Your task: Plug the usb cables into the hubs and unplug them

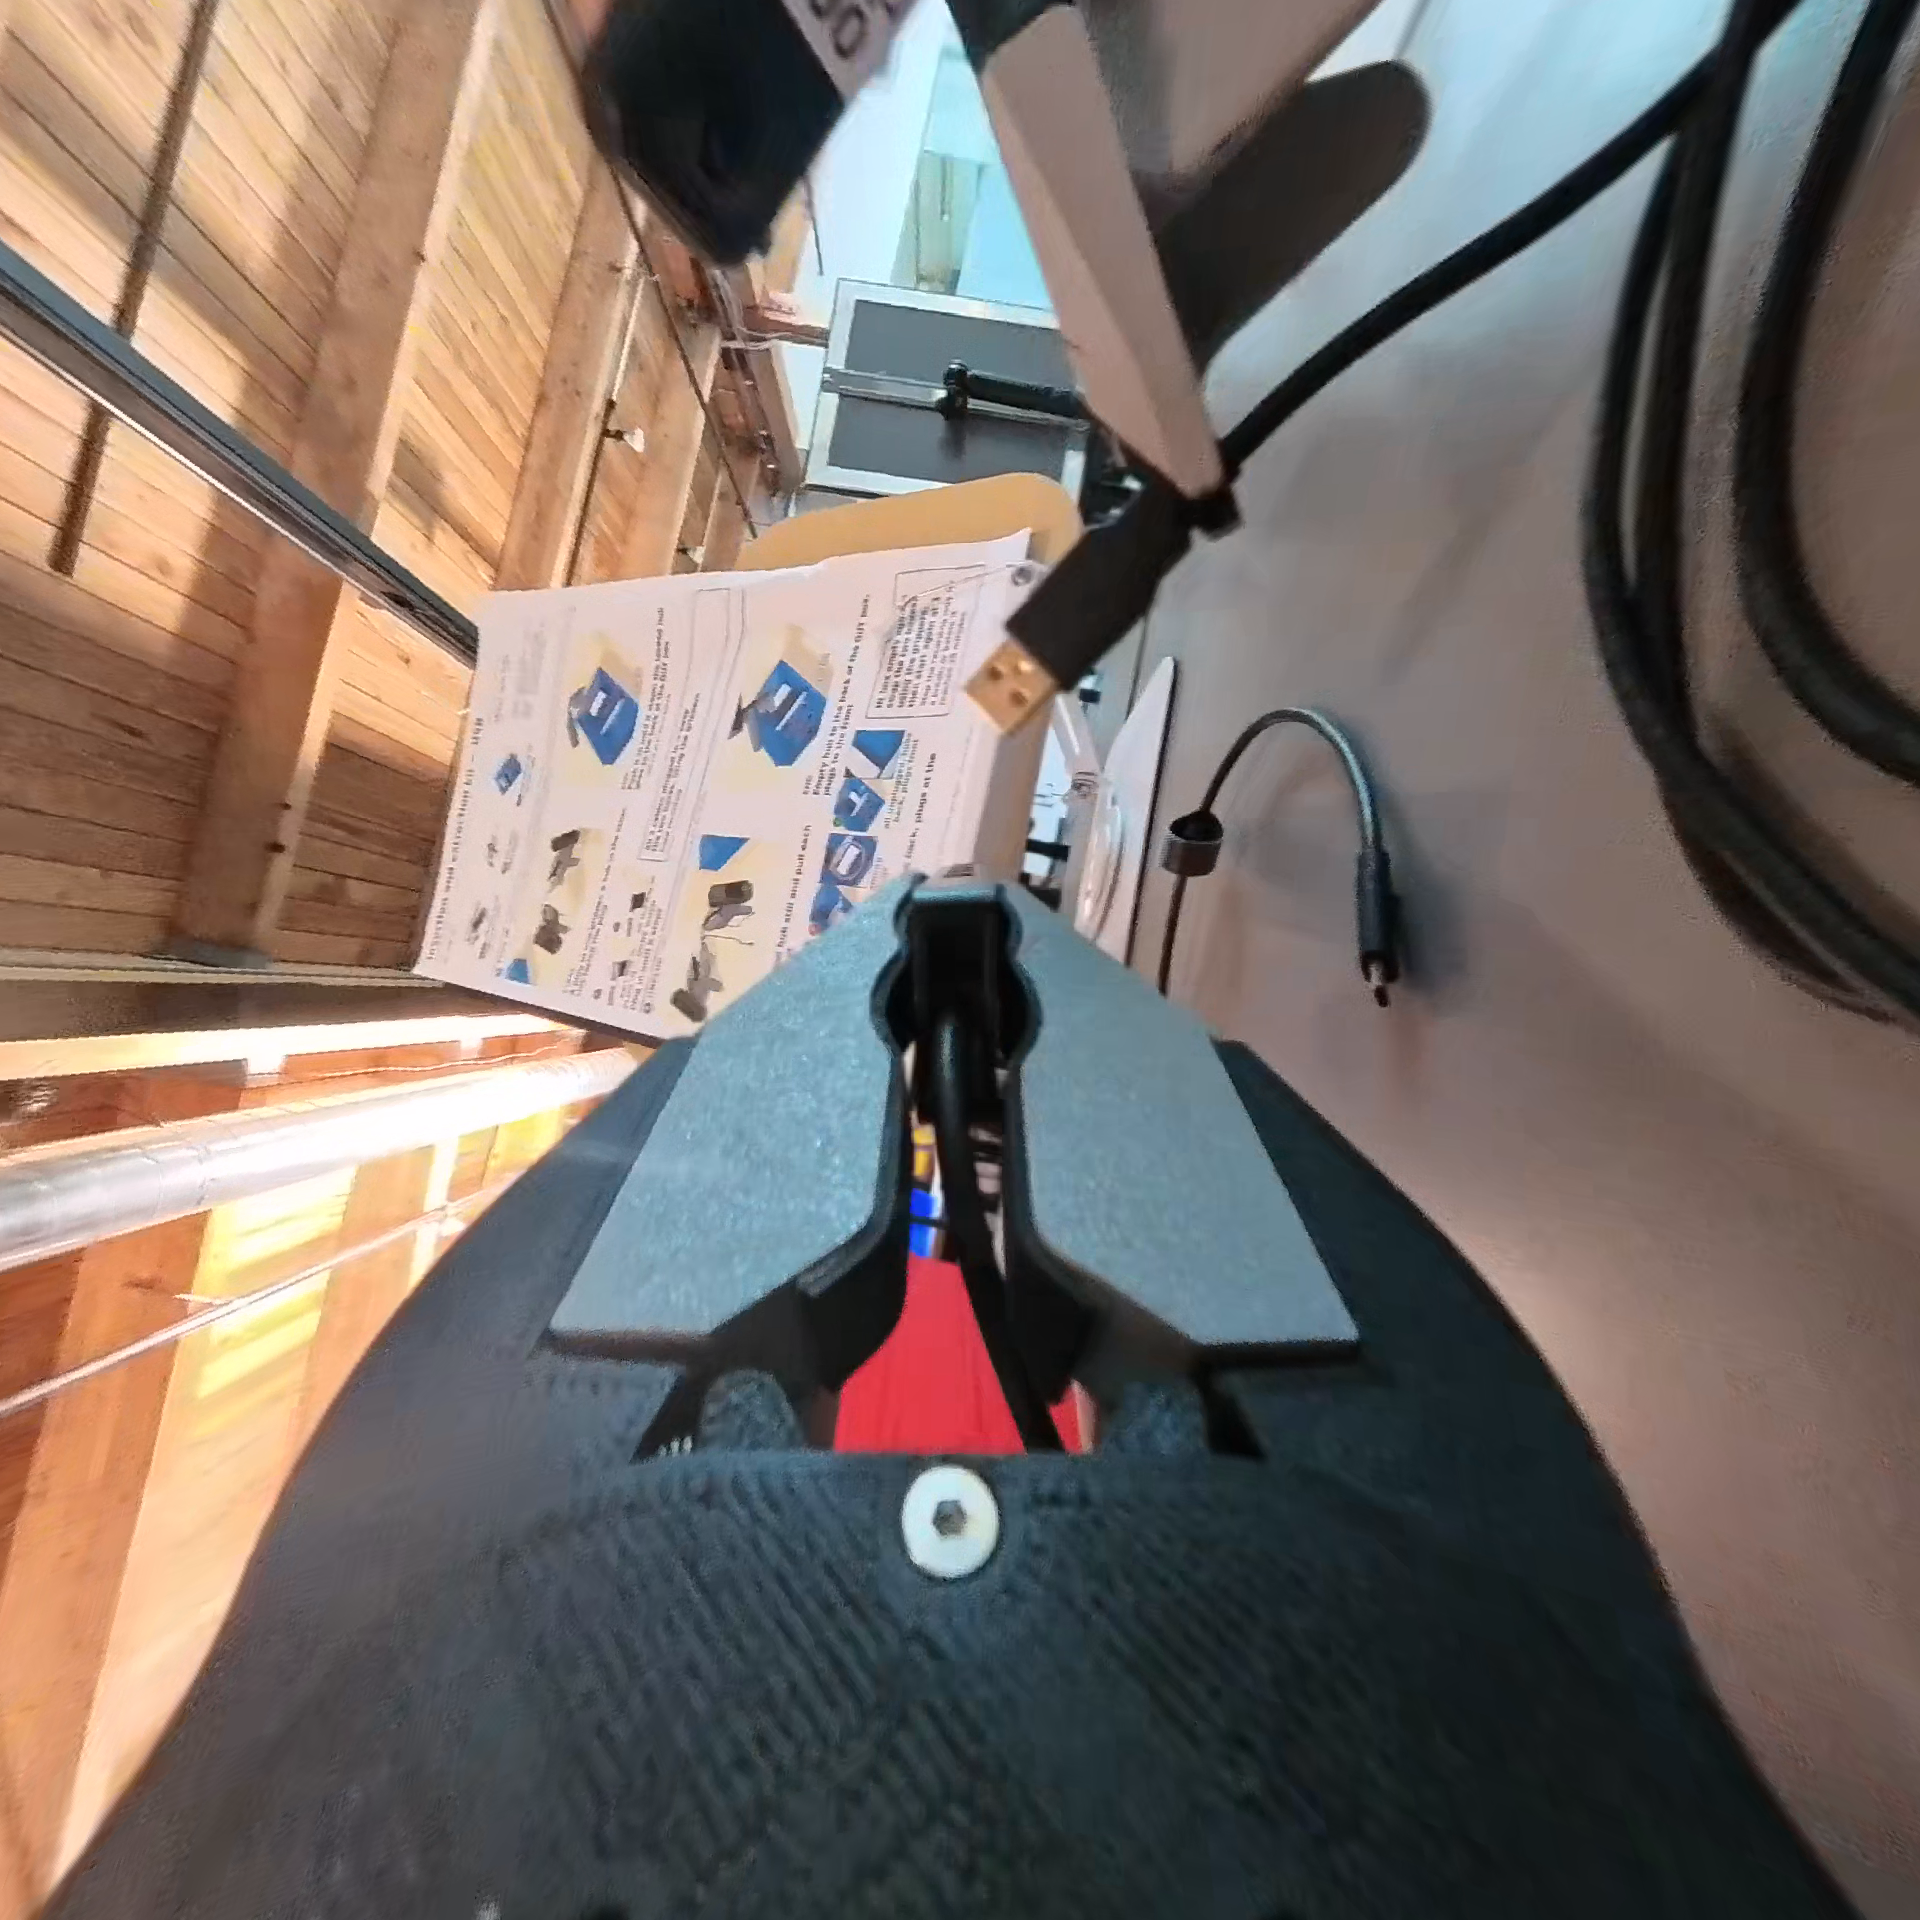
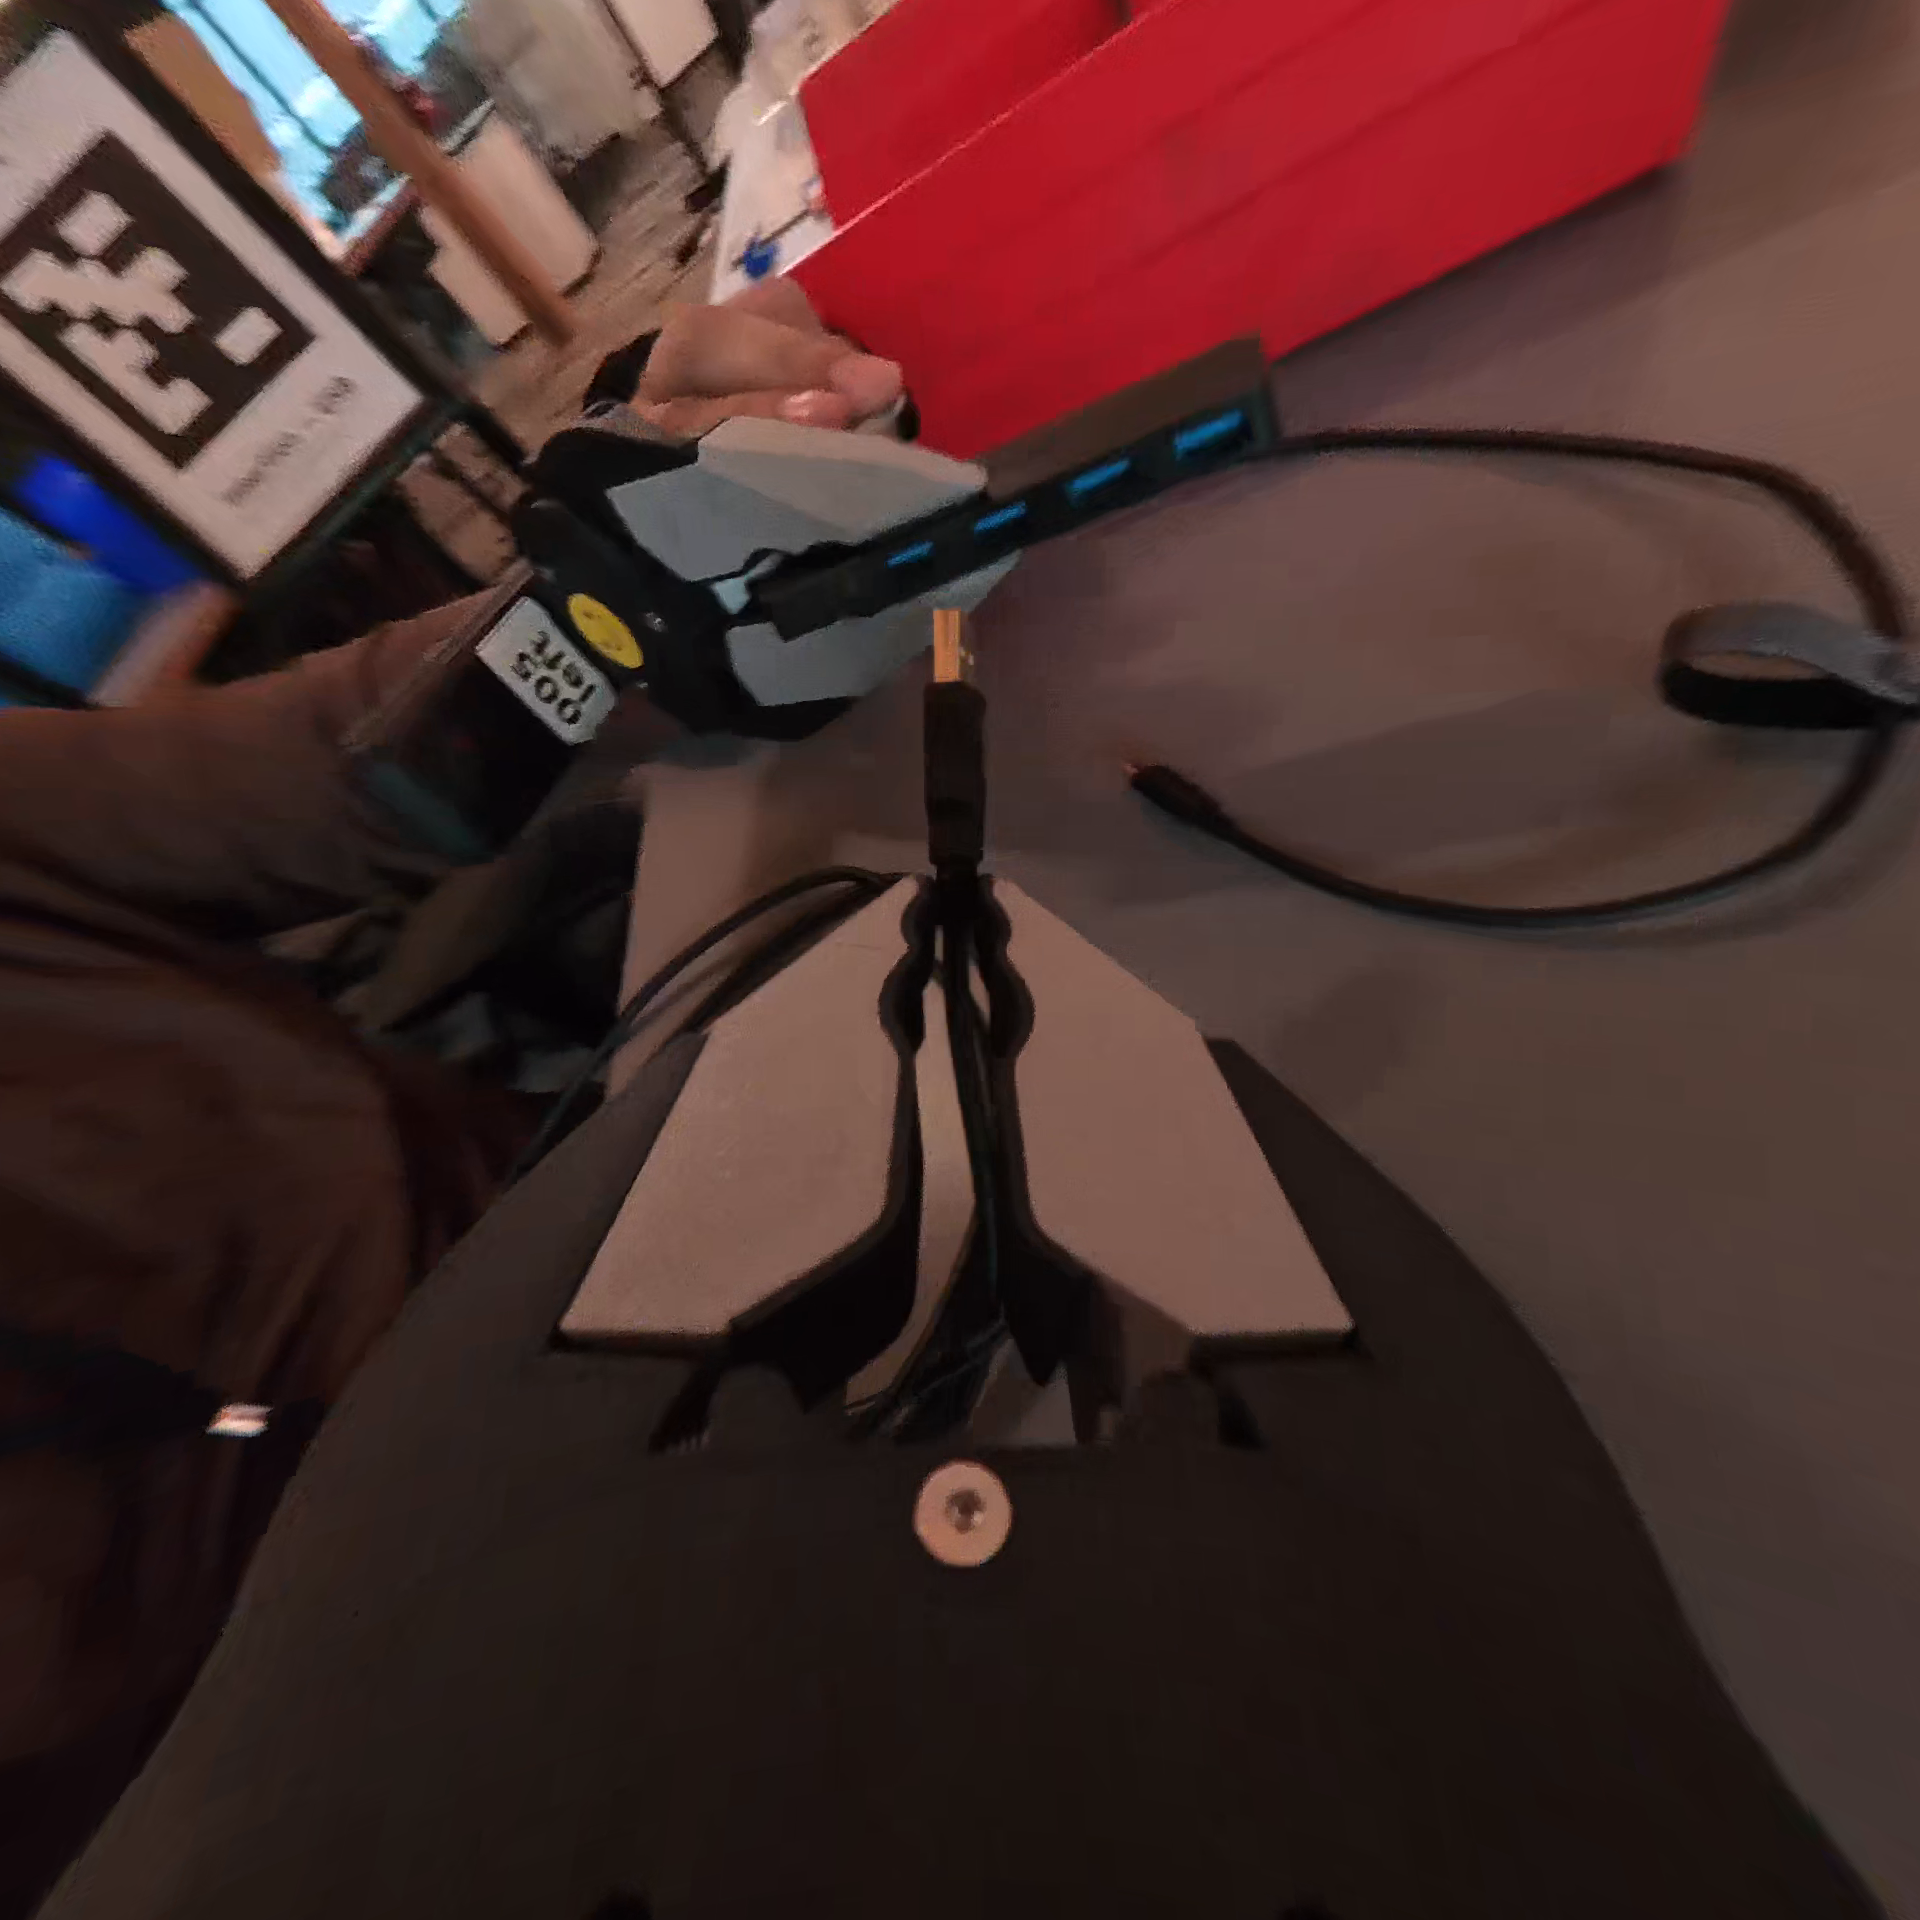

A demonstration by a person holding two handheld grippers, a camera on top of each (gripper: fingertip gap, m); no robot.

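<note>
Right wrist view: black hub (image 2: pixel 1132 457), four blue ports; gold-tipped black plug (image 2: pixel 954 748).

Both wrist views close over table (image 2: pixel 1558 1143), sharing USB plug (image 2: pixel 954 748)

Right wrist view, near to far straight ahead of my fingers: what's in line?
Right gripper → USB plug → hub held by left gripper → red box.
</note>
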